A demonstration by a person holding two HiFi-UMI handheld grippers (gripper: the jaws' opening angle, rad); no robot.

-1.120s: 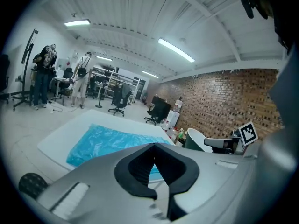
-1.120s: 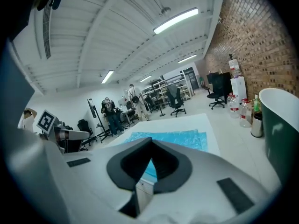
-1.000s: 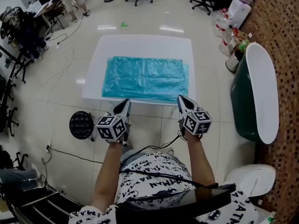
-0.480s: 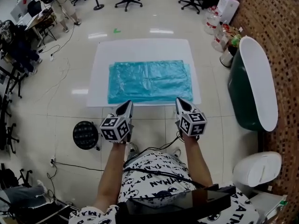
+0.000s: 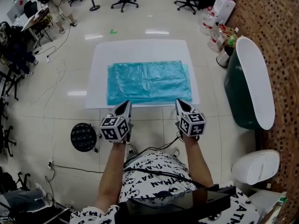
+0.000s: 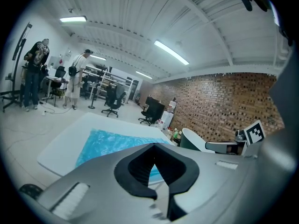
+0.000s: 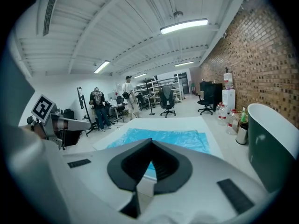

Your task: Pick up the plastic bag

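Approach step. The flat turquoise plastic bag (image 5: 148, 82) lies spread across the white rectangular surface (image 5: 140, 48). The left gripper (image 5: 127, 104) and right gripper (image 5: 180, 102) hover at the surface's near edge, both closed and empty. Next they should open and reach the bag's near edge.

The left forearm (image 5: 111, 164) and right forearm (image 5: 196, 158) reach forward, parallel. The left gripper (image 5: 125, 104) and right gripper (image 5: 180, 102) point ahead side by side, slightly downward, fingers (image 6: 136, 168) pressed together, holding nothing.
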